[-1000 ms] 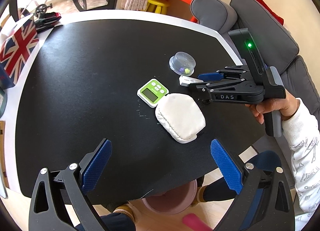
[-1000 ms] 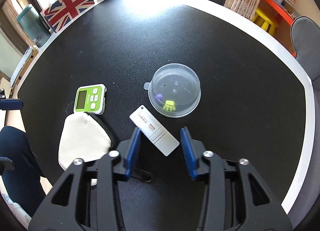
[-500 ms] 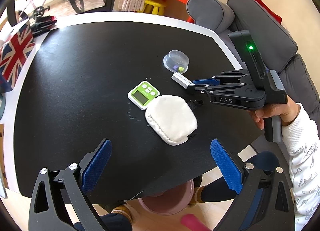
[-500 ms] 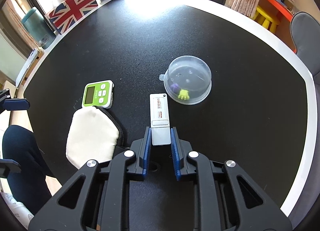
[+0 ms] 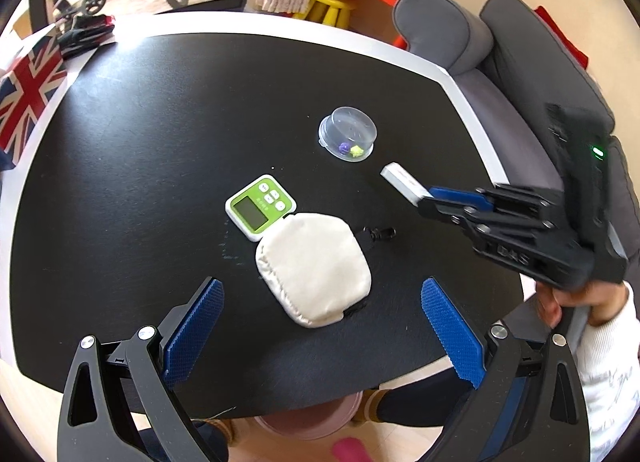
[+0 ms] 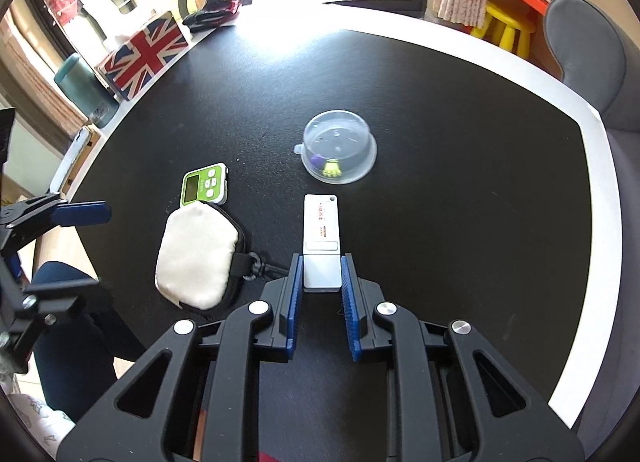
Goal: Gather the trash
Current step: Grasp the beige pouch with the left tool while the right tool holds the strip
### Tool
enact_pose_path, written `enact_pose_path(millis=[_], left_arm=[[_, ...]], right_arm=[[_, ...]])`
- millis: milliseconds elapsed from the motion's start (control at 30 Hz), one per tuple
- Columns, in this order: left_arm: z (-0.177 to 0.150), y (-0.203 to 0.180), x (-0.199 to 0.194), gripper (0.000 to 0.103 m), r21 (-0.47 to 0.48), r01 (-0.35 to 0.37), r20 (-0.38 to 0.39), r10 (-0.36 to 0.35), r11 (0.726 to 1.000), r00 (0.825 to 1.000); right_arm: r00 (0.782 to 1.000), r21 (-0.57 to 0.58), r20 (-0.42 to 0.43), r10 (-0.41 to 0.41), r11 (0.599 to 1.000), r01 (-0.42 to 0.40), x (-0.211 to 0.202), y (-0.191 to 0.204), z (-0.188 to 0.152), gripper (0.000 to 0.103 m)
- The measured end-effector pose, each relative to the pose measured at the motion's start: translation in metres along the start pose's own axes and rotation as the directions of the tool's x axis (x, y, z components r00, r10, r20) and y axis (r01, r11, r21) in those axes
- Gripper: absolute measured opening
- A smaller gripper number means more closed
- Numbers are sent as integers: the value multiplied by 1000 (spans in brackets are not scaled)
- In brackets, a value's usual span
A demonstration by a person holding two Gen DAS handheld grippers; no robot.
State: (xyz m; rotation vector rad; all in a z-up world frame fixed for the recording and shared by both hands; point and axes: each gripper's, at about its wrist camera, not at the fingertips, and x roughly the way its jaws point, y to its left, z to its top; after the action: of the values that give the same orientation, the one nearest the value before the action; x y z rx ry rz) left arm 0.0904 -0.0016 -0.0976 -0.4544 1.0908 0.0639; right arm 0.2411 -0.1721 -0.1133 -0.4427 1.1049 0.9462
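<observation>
- Right gripper (image 6: 320, 274) — clamped on white packet (image 6: 321, 240), raised above the table (image 6: 460, 222).
- Left gripper (image 5: 320, 326) — spread wide, holding nothing, above the pouch (image 5: 314, 266).

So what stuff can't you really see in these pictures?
- White packet: print too small to read, right wrist view; near end sits inside the right gripper.
- Pink bin: mostly hidden by the table edge, left wrist view.
- Clear lid: two tiny toys underneath, too small to identify.

On the table (image 6: 440, 110), the timer (image 6: 205, 184) touches the pouch (image 6: 196, 258), with the domed container (image 6: 340, 152) beyond the card (image 6: 321, 230).
</observation>
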Motion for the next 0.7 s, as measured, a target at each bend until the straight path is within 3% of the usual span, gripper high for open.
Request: enact_pose_path(millis=[167,467,700], left_arm=[[5,-8,19,95,-29,-34,-56,33,999,998],[11,-23,55,95,5,-129,-135,128,992,982],[11,-24,69,95,30,-198,-158,200,980,967]], right_arm=[[1000,34,20,1,999,-1,-12,-12,-9,19],[999,65,48,0,998,-3,-28,-25,-22,19],[998,72,56,6,997,-10,-30,-27,-25,19]])
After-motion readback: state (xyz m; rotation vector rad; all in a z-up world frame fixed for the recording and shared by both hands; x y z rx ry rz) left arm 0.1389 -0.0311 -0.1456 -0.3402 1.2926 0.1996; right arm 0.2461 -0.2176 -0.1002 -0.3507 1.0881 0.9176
